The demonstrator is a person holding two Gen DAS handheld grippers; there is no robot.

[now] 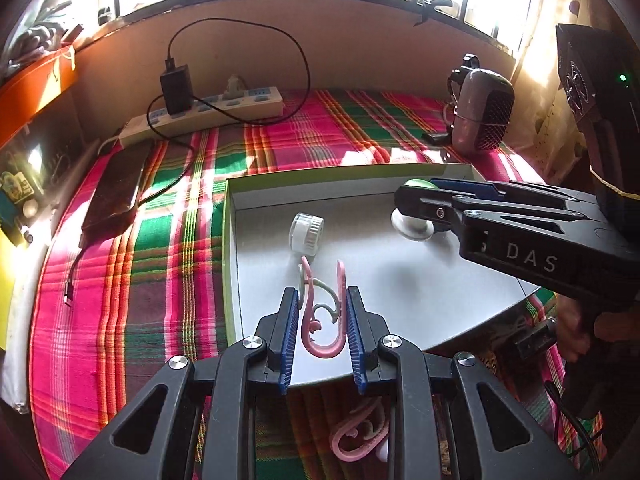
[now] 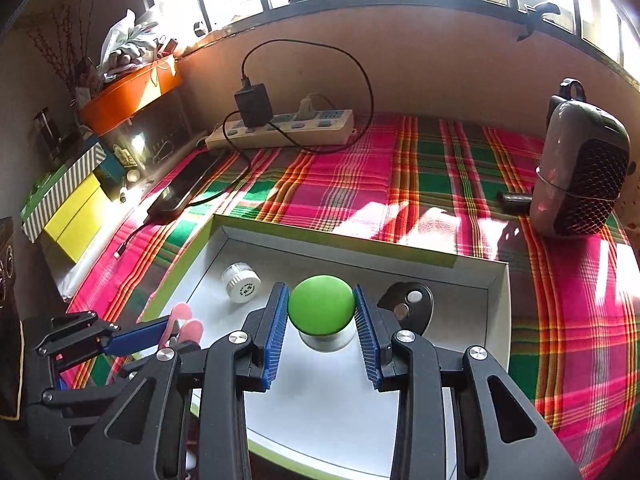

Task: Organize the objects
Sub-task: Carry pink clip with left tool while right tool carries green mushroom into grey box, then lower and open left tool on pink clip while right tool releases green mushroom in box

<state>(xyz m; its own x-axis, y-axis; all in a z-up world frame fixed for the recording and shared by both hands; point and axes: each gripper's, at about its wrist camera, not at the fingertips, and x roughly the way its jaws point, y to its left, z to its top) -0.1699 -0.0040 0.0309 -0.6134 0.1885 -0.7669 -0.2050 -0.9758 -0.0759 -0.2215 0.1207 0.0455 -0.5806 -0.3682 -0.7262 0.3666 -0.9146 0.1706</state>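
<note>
We read one clear marking: the pale capitals "DAS" on the black body of the right gripper (image 1: 416, 200), seen side-on from the left wrist view. The flat end of the small white jar (image 2: 241, 281) in the tray carries a ring of tiny dark print around a central mark, too small for us to read. A sticker (image 1: 14, 188) on the dark box at the left edge shows a picture, its wording illegible to us.
</note>
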